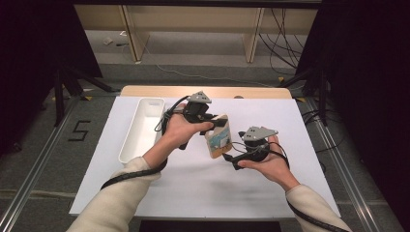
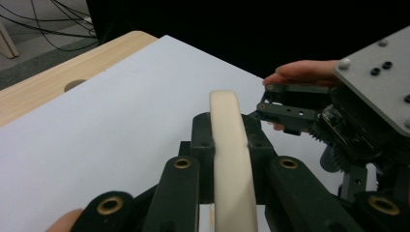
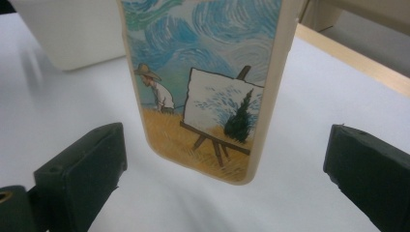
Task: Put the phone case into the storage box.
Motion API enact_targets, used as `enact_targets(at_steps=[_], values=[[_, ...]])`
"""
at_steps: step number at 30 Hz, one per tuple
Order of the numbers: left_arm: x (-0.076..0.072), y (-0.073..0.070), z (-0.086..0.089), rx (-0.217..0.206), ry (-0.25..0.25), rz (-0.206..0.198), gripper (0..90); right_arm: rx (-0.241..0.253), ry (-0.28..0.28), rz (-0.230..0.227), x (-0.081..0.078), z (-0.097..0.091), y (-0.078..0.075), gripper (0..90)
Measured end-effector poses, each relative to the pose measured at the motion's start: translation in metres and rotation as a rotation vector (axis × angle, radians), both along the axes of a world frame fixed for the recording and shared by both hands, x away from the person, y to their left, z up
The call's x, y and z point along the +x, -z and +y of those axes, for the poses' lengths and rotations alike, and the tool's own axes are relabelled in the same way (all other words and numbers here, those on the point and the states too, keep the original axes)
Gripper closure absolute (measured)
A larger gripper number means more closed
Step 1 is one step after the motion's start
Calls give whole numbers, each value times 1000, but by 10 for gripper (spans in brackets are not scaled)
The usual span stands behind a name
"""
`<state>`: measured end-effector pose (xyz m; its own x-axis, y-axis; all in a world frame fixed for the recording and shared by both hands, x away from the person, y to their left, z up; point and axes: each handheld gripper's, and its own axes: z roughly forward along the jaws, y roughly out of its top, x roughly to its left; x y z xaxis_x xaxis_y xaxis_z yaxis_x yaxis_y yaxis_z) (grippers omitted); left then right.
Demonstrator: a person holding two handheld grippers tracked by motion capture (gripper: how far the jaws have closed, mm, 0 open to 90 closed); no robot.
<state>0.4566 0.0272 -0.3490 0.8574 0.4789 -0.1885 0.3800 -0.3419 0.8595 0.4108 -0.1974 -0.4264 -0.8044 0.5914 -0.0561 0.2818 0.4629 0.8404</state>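
A phone case [image 1: 218, 140] with a cream rim and a painted scene of a painter at an easel is held upright above the white table. My left gripper [image 1: 220, 122] is shut on its upper part; in the left gripper view the cream edge [image 2: 232, 145] runs between the black jaws. My right gripper [image 1: 231, 159] is open just right of the case's lower end. In the right gripper view the case [image 3: 208, 87] hangs between its fingers [image 3: 82, 164], which stand wide apart and do not touch it. The right gripper [image 2: 265, 96] also appears in the left gripper view.
A long white tray [image 1: 130, 140] lies on the left part of the table, and its wall [image 3: 72, 34] stands behind the case. White sheet [image 1: 193, 183] covers the table, with a wooden strip [image 1: 203, 91] along the far edge. Cables trail from both grippers.
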Motion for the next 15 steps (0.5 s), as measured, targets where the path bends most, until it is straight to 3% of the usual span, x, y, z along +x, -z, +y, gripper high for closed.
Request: enact_targets(at_steps=[5,15], values=[[-3,2,1,7,22,5,791,-15,-16,9,0,0,3,57],[-13,0,1,5,118,-21,791,-24,-66,39,-2,-1,7,141]])
